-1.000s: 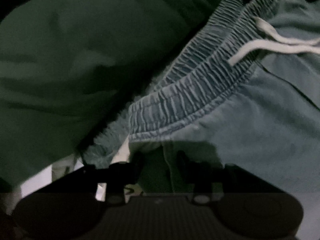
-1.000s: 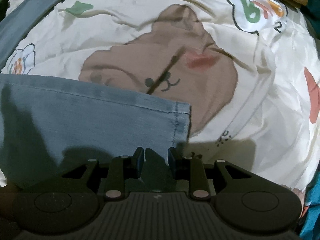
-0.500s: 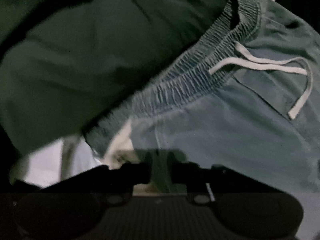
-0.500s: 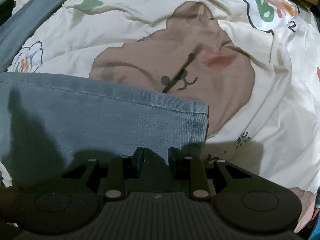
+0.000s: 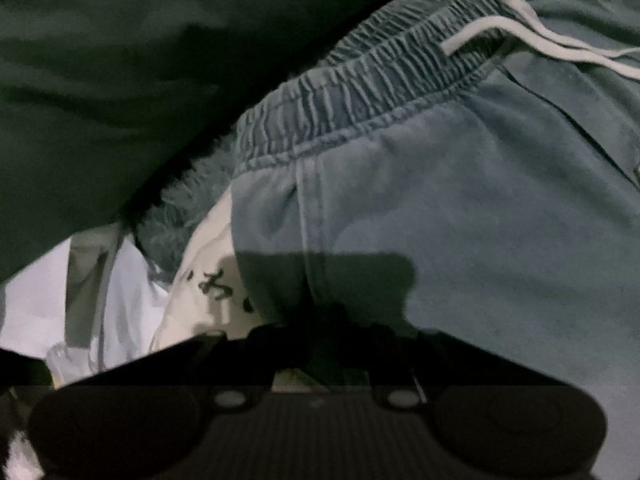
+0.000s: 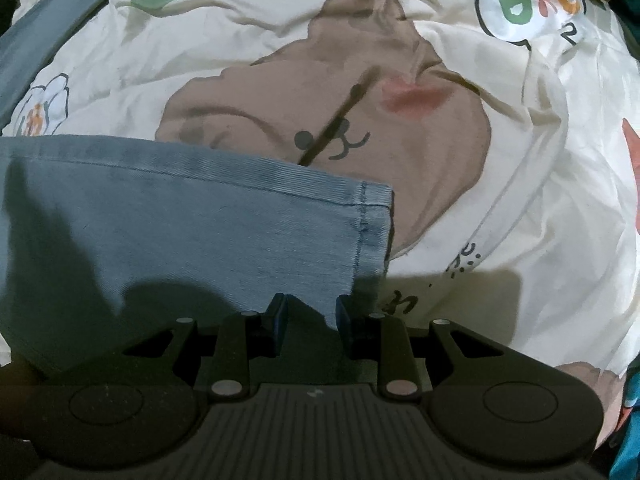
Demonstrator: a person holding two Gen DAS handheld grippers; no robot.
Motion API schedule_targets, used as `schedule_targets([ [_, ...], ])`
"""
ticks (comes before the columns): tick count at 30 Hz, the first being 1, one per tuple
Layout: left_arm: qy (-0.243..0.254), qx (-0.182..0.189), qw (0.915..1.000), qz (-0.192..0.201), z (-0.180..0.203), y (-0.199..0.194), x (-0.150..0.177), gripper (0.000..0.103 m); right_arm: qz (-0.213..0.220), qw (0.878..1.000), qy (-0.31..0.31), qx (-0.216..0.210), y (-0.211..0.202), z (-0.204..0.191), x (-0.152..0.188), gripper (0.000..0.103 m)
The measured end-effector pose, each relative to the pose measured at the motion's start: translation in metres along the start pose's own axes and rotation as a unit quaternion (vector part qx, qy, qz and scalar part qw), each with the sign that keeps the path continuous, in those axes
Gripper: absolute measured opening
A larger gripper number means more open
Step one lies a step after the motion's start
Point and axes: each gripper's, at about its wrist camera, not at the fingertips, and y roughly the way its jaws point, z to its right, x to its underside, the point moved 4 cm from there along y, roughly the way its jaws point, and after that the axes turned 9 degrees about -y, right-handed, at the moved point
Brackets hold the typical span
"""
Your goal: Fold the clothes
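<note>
On the cartoon-print sheet (image 6: pixel 500 208) lay the blue trousers (image 5: pixel 460 220), their elastic waistband (image 5: pixel 360 96) and white drawstring (image 5: pixel 532 36) ahead of my left gripper (image 5: pixel 324 320). Its jaws had just been closing and pinched the cloth at the side seam. My right gripper (image 6: pixel 310 314) pointed down over the leg hem (image 6: pixel 372 224), jaws partly apart with denim between them; whether they gripped it I could not tell.
</note>
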Motion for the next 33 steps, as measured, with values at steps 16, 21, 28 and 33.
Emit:
schedule_targets([
  [16,-0.034,0.056,0.9976,0.025,-0.026,-0.081,-0.005,0.019,0.012,1.0,0.002,-0.008,-0.003,0.004,0.014,0.033],
  [21,-0.027,0.07,0.9966,0.034,-0.022,-0.091,0.006,0.021,0.027,1.0,0.006,-0.014,-0.009,0.004,0.013,0.033],
  [28,-0.008,0.077,0.996,0.044,-0.01,-0.112,0.028,0.034,0.039,0.999,0.013,-0.022,-0.018,0.017,0.019,0.033],
  [33,0.008,0.082,0.9947,0.061,-0.001,-0.136,0.043,0.04,0.05,0.998,0.016,-0.025,-0.024,0.013,0.015,0.033],
])
